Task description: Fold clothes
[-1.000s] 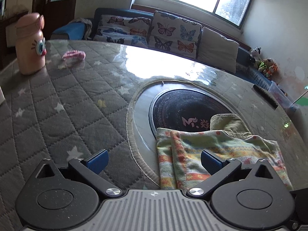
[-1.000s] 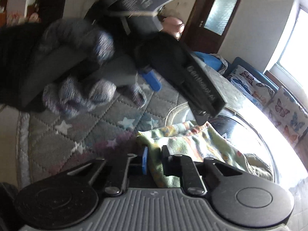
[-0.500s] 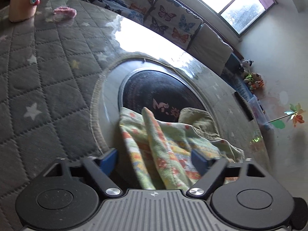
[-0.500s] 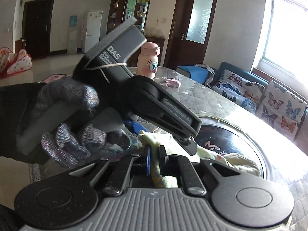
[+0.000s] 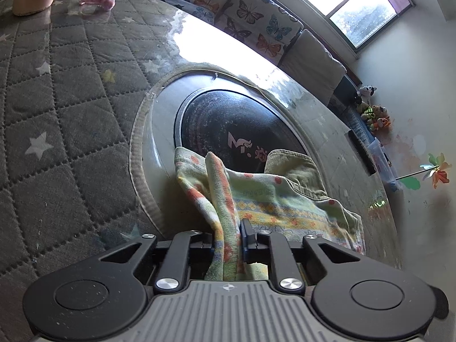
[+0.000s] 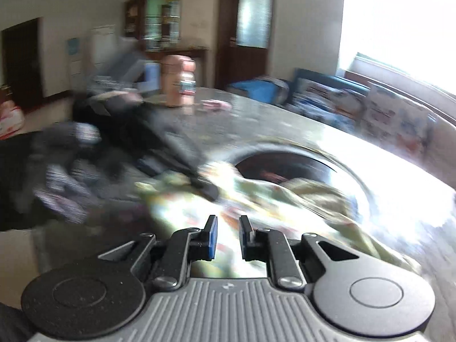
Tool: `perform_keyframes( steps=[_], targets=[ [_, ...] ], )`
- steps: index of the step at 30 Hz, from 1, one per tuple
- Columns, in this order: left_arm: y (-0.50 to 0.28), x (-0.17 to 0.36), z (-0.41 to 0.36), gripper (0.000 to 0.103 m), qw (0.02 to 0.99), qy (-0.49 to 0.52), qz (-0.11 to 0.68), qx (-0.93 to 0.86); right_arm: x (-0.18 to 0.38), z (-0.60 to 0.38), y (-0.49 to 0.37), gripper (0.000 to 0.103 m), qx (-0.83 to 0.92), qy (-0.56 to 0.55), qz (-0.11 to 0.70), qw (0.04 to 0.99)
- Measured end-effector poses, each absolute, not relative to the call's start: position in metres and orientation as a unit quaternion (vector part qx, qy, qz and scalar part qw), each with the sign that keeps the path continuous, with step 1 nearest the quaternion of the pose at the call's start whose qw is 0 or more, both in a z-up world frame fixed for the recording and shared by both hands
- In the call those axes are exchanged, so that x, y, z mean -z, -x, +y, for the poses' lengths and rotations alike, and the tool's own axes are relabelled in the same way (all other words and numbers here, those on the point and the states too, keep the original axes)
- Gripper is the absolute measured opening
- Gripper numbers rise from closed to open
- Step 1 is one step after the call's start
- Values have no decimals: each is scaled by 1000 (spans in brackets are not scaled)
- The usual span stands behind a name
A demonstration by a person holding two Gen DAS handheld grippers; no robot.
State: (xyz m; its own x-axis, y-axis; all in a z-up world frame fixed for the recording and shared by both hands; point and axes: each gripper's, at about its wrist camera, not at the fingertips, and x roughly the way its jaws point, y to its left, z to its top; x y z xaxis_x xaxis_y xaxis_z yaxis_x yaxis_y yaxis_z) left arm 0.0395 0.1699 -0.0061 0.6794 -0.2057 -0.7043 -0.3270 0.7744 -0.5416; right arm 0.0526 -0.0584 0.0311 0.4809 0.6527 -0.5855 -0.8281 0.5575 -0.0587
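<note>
- Left gripper [image 5: 228,238]: jaws closing, pads clamped on a raised fold of the cloth [image 5: 273,196] at 6 o'clock in the left wrist view.
- Cloth: patterned green, yellow and orange. It lies on the table [image 5: 71,119], across the near rim of the dark round inset [image 5: 236,131], and spreads from the left gripper toward 3 o'clock.
- A plain green garment [image 5: 296,171] lies on the cloth's far side, at about 1 o'clock from the left gripper.
- Right gripper [image 6: 228,238]: jaws opening, a narrow gap between the pads. The view is blurred; the cloth [image 6: 256,199] shows behind the gap, and a grasp cannot be confirmed.
- Gloved hand [image 6: 59,179] with the left gripper: 9 o'clock in the right wrist view.
- Pink bottle [image 6: 179,81]: far table edge, 11 o'clock in the right wrist view.
</note>
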Motion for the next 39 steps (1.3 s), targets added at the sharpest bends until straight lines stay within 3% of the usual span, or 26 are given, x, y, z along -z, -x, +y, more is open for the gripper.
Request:
perform_keyframes(
  steps=[14,16,18,23,26,30,39],
  targets=[
    [-42,5,166,18,859,316,401,-39,13,-142,-142,15,-246,127,316,908],
    [-43,4,165,18,860,311,402,-40,11,-150,-145,25,-232,116,316,913],
    [-44,4,164,18,862,307,402,-42,10,-157,-150,41,-220,102,319,916],
    [-46,3,162,18,866,295,401,-44,14,-168,-168,43,-212,42,342,915],
    [-48,0,159,17,870,286,399,-46,16,-168,-171,40,-220,18,348,911],
    [-52,-7,154,14,877,272,393,-45,17,-162,-168,8,-228,1,346,910],
    [-88,-47,108,11,904,215,370,9,-17,-200,-145,5,-197,-22,287,937]
  ],
)
